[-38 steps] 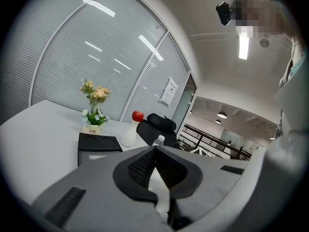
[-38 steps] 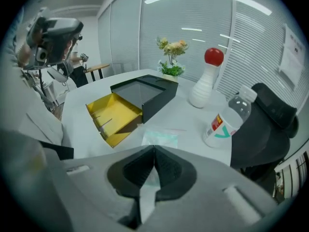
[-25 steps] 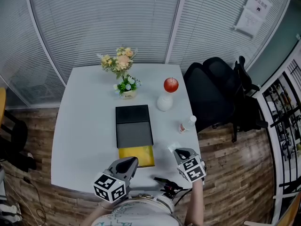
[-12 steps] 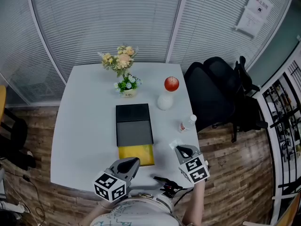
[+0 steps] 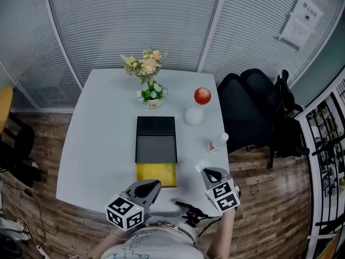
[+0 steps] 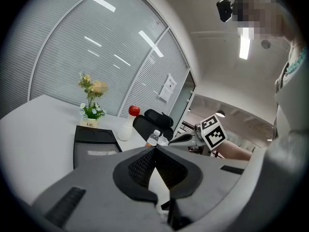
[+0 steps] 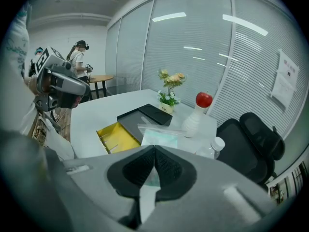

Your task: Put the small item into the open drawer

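head view: the white counter [image 5: 97, 144] carries the yellow open drawer [image 5: 156, 174] at its near edge. your right hand-held gripper [image 7: 154, 150] is clamped on the small clear bag [image 7: 160, 138], just right of the drawer. next, carry it over and release. your left hand-held gripper [image 6: 155, 149] is closed, empty.

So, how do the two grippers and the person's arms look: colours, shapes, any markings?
The left gripper and the right gripper have grey bodies that narrow to a beak-like tip. Black ribbed pads line the jaws. Each carries a white cube with black square markers. The person wears a pale top with teal print. No sleeve covers the right forearm.
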The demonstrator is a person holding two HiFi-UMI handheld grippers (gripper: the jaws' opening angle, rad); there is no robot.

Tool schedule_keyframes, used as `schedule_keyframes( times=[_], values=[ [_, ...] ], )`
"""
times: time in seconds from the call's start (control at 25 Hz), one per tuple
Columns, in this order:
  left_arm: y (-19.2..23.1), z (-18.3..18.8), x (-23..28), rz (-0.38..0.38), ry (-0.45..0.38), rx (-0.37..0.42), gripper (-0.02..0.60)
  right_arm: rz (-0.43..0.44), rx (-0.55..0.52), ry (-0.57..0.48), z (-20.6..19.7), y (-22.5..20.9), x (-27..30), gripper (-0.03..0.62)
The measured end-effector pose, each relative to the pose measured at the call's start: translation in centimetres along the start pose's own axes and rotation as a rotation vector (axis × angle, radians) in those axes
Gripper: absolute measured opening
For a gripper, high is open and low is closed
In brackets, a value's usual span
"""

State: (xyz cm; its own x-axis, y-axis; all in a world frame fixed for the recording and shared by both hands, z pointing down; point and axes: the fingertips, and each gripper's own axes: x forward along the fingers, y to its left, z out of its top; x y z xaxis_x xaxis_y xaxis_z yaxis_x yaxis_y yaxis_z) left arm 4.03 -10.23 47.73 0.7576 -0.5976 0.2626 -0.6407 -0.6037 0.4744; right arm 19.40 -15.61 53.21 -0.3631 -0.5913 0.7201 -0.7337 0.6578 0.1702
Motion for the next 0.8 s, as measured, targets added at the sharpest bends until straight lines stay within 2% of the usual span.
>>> schedule_keyframes(
  times=[0.12, 0.36, 0.56, 0.8],
  values=[
    [-0.5, -0.2, -0.2, 0.022, -0.022, -0.003, -0.003, 0.016, -0.033, -0.027, 0.1, 0.0, -0.2, 0.005],
    [-0.5, 0.0, -1.3, 0.115, -0.125, -0.034, -0.003, 0.039, -0.105, -0.055, 0.1, -0.6, -0.9, 0.005],
    [0.1, -0.3, -2.5, 0.184, -0.152, -0.045, -0.003, 0.069, -0.151, -0.045, -0.4, -0.7, -1.1, 0.005],
    [1.3, 0.1, -3.8, 0.193, -0.179, -0.098, -0.003, 0.082, -0.15, -0.041, -0.1, 0.3, -0.8, 0.005]
  ],
)
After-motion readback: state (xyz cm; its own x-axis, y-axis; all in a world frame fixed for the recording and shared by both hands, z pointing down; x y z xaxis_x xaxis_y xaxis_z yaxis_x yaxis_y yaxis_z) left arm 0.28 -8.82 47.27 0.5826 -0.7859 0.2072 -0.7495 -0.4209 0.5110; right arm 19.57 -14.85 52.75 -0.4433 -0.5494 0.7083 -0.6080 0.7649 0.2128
